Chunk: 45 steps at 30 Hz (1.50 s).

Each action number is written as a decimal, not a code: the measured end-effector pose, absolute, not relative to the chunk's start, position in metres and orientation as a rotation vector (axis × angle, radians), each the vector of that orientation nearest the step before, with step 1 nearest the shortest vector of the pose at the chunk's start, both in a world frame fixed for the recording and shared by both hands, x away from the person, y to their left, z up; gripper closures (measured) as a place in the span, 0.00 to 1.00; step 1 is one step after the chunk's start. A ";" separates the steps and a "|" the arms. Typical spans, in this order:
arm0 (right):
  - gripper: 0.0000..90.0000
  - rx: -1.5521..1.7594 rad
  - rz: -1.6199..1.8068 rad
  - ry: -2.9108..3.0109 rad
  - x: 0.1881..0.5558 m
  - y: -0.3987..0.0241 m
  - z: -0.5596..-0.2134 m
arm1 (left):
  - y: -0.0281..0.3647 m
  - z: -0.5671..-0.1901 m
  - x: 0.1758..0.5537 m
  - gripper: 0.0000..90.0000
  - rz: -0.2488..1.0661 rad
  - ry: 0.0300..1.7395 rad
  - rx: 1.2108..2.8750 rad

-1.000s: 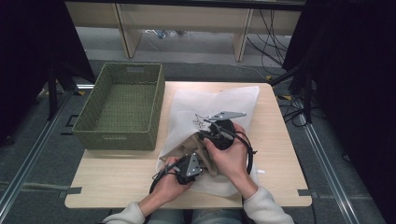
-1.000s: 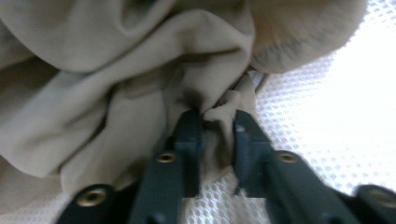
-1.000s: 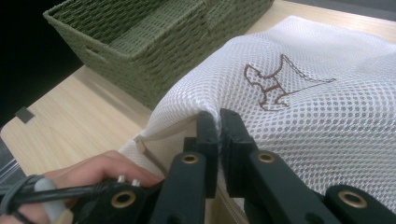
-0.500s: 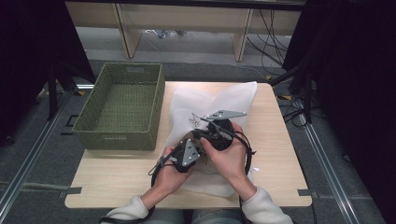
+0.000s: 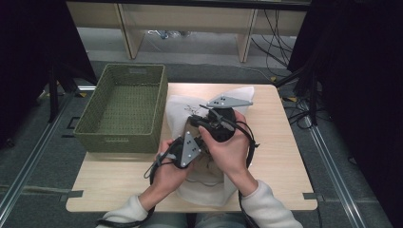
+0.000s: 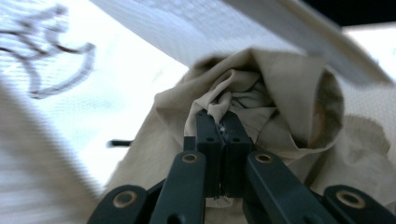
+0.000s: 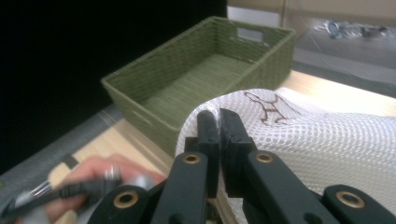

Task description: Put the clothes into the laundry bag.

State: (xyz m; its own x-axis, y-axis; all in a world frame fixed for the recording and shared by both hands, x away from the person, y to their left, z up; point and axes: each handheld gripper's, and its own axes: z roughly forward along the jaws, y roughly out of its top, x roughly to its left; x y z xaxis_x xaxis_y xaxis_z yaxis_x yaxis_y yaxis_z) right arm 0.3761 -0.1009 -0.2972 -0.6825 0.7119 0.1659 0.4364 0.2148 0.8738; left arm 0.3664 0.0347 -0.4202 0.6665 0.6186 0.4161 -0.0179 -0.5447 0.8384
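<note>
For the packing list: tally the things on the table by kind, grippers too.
Green woven basket: 1
White mesh laundry bag: 1
Beige cloth garment: 1
Handheld grippers, left gripper and right gripper: 2
Total: 5

To my left the green basket [image 5: 124, 108] walls off that side of the table [image 5: 280, 156], the white mesh bag [image 5: 209, 190] covers the middle, and I can pass over bare wood on the right.
</note>
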 end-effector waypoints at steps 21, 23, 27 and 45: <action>0.98 1.298 1.241 2.253 0.406 -0.129 -0.365 | 0.009 -0.463 0.390 0.73 0.813 0.449 2.124; 0.98 1.305 1.250 2.252 0.407 -0.129 -0.366 | 0.012 -0.460 0.385 0.64 0.799 0.467 2.072; 0.98 1.299 1.241 2.254 0.407 -0.128 -0.367 | 0.022 -0.451 0.374 0.55 0.752 0.434 2.074; 0.98 1.315 1.255 2.257 0.405 -0.127 -0.365 | 0.006 -0.461 0.373 0.83 0.701 0.353 2.150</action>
State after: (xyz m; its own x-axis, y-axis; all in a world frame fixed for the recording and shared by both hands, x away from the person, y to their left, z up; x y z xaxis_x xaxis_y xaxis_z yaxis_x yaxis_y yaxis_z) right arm 0.4050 -0.1268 -0.3651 -0.5647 0.8009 0.1993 0.5917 0.2245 0.7743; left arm 0.3734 0.0065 -0.4608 0.8053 0.4707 0.3605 0.0095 -0.6182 0.7860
